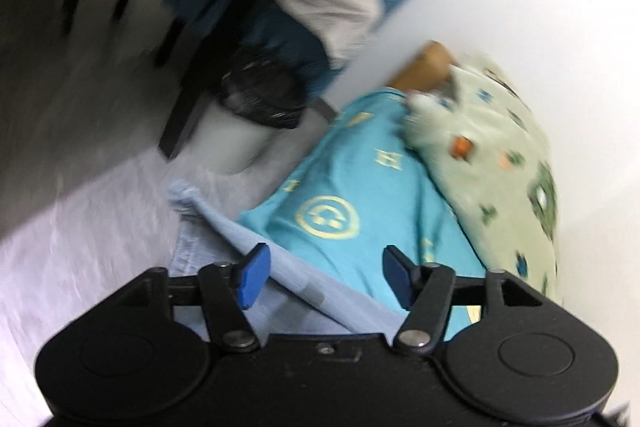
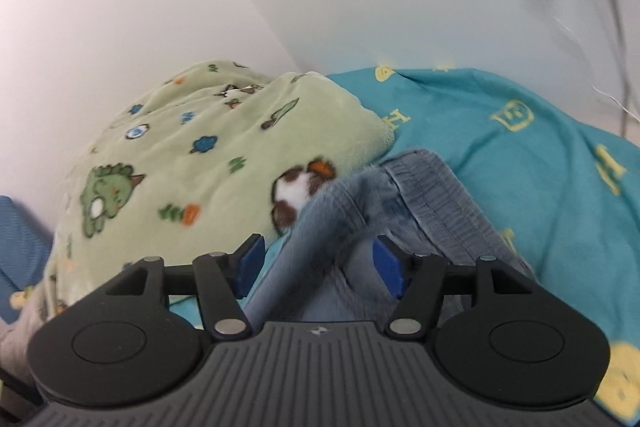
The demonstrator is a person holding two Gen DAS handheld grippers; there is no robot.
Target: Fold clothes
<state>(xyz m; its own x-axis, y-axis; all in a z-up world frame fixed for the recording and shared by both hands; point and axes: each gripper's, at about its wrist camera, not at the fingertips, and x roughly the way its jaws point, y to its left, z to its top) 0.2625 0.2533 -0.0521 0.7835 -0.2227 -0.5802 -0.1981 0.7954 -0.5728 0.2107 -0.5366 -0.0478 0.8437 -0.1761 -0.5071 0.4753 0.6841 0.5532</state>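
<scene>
A teal sheet (image 2: 520, 155) covers the bed, bearing a green fleece blanket (image 2: 208, 155) and blue jeans (image 2: 420, 195).

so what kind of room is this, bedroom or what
Most likely a bedroom, or at least a bed set against a wall: a teal sheet with yellow prints covers the surface, a green fleece blanket with cartoon animals is bunched on it, and a denim garment lies there for folding.

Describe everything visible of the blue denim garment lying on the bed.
The blue denim garment is faded, light-wash cloth with stitched seams and a thick hem or waistband. It lies crumpled on the turquoise bedsheet with yellow prints, one edge against the pale green fleece blanket. A blurred fold rises between the open right gripper, its pads not pressing it.
</scene>
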